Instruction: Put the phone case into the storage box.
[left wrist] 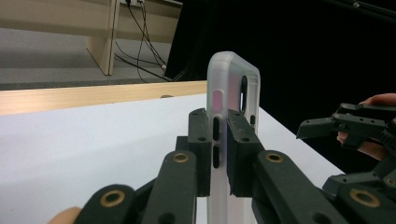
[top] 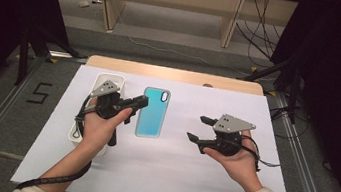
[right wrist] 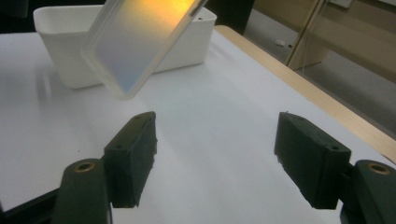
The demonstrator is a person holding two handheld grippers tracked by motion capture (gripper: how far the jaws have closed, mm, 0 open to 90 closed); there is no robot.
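Phone case (top: 153,113): translucent, blue-teal in the high view, with a camera cut-out at its far end; lifted off the sheet, its long edge clamped by the left gripper. In the right gripper view (right wrist: 140,42) it hangs tilted in the air, frosted white at the rim with an orange-to-blue tint, in front of the white bin.

Left gripper (top: 138,103): held in the person's left hand (top: 98,129), jaws clenched on the phone case. In the left gripper view (left wrist: 219,154) the 2 black pads press on either side of the case's edge, the case (left wrist: 233,93) standing upright between them, button slots facing the camera.

Right gripper (top: 199,129): held in the right hand (top: 235,160), well to the right of the case and apart from it. Jaws released; in the right gripper view (right wrist: 215,158) the 2 pads stand wide with only bare white sheet between them.

White bin (top: 110,80): rectangular, at the left side of the table, just behind and under the left hand; contents cannot be told.

White sheet (top: 173,172): covers most of the table.

Table (top: 176,74): light wood edge showing along the far side.

Cables: 1 trails from each gripper back along the forearm.
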